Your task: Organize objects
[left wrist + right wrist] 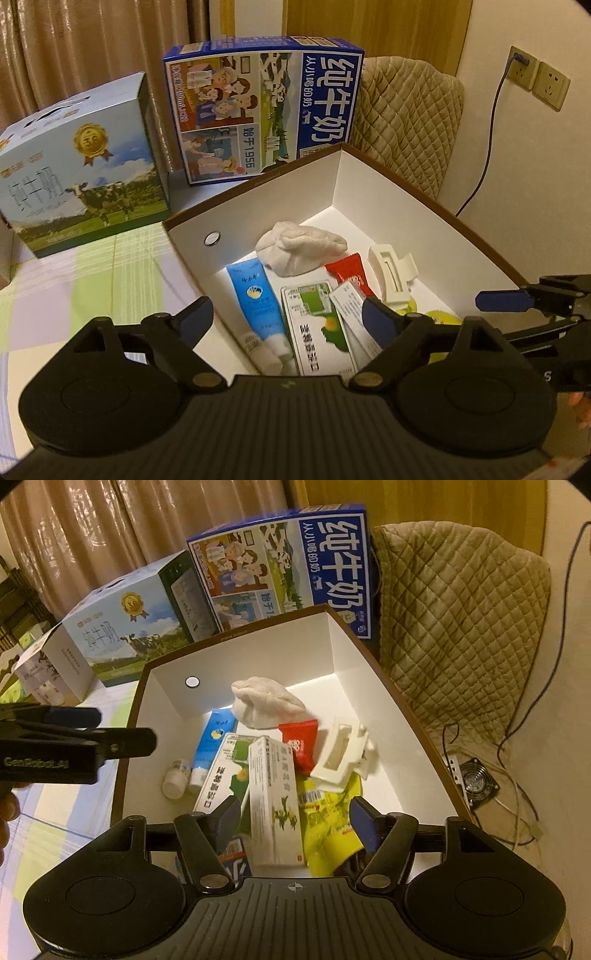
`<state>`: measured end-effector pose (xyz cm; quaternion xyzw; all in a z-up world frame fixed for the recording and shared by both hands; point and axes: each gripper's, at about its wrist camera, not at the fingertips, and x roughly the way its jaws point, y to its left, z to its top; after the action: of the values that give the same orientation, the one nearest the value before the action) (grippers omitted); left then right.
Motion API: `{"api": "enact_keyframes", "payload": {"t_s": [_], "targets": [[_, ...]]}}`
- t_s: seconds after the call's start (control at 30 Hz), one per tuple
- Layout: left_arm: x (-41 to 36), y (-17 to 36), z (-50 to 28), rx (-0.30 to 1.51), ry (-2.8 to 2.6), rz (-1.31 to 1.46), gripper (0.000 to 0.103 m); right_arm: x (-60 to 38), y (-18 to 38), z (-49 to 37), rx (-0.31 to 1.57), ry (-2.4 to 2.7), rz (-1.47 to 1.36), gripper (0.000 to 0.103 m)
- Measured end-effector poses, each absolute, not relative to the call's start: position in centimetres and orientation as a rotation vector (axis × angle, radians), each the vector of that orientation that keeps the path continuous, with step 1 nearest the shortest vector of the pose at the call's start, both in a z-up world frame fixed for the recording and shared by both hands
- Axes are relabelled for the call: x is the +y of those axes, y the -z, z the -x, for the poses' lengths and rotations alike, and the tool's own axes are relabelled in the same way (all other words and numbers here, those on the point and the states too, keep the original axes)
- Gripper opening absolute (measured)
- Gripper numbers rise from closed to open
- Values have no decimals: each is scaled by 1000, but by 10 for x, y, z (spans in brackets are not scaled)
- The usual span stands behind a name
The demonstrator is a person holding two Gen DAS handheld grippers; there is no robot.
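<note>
My left gripper (286,319) hung over the near edge of the white storage box (336,184), jaws wide apart and clamped on nothing. My right gripper (291,816) hovered at the box's six o'clock, jaws also apart, the tall white carton (273,805) standing between them, seemingly untouched. Inside lay a white cloth (264,701) at twelve o'clock, a blue tube (255,299) at nine, a red packet (301,744) and a white hair clip (341,755) toward three. My own frame cut off the yellow pouch (328,830); its print was unreadable.
</note>
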<state>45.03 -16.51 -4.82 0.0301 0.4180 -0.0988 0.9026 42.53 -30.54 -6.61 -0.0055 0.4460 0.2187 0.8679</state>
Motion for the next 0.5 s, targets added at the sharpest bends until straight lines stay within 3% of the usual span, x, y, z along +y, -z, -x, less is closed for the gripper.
{"api": "enact_keyframes", "payload": {"t_s": [0.13, 0.5], "targets": [[-161, 43, -429, 861, 186, -40, 96, -311, 62, -410, 934, -446, 0, 63], [-147, 28, -366, 847, 99, 9, 99, -318, 45, -370, 911, -463, -3, 64]]}}
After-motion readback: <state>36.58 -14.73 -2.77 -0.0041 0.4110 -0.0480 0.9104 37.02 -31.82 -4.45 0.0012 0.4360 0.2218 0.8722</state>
